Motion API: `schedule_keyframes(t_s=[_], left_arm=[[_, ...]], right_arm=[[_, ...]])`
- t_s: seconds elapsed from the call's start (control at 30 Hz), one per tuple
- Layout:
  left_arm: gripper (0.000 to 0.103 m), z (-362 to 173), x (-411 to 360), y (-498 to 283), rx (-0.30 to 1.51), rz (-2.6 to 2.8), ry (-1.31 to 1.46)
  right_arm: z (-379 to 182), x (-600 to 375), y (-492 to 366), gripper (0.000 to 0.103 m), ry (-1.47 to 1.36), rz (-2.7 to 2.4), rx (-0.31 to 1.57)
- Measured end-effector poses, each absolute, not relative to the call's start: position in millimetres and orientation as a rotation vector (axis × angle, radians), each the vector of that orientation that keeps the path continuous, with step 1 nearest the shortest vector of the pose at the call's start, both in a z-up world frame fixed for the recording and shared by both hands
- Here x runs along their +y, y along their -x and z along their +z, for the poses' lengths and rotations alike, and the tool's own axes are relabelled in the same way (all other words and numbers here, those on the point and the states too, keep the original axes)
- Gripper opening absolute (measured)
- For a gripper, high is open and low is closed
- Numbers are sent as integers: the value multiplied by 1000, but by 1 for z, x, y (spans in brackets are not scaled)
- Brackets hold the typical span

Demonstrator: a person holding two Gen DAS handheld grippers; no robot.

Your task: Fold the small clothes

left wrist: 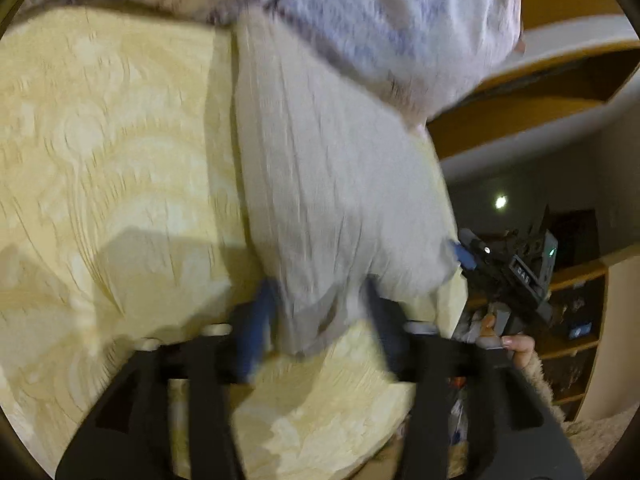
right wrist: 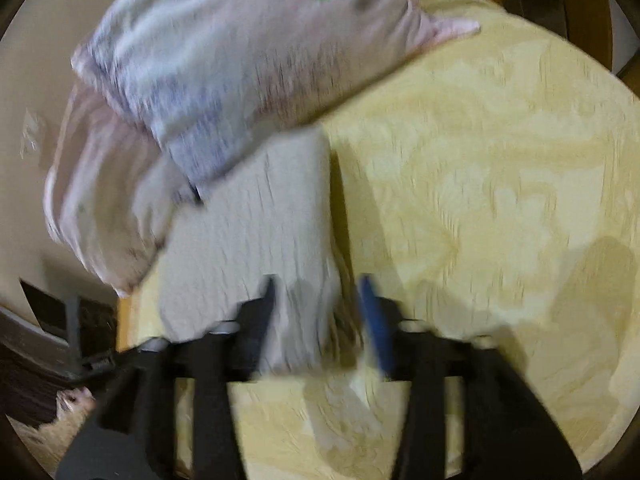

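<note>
Grey folded cloth (left wrist: 332,184) lies on the yellow bedspread (left wrist: 100,160), its long axis running from 6 toward 12 o'clock under a pale pillow (left wrist: 380,20). Both grippers sit at its near end — left gripper (left wrist: 320,320) and right gripper (right wrist: 320,316) released, jaws straddling the hem, equally near.

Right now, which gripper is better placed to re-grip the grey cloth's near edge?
Probably left. The grey cloth has its near corner squarely between the open left gripper fingers. The right gripper straddles only its edge beside the yellow tablecloth. Both views are blurred.
</note>
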State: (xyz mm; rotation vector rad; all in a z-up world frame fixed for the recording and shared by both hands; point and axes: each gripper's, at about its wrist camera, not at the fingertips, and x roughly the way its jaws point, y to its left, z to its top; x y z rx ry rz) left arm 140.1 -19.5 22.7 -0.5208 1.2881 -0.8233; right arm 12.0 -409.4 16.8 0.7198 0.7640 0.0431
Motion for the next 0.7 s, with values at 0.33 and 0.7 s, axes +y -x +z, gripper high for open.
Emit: schedule_keyframes(t_s=[0.33,0.7], left_arm=[[76,23,-21,-231,1267,-652,629],[76,19,-60,-242,1294,-675,561]], right_arm=[[3,-426,-118,60,-827,69,837],[4,-420,-115,9,-690,9,768]])
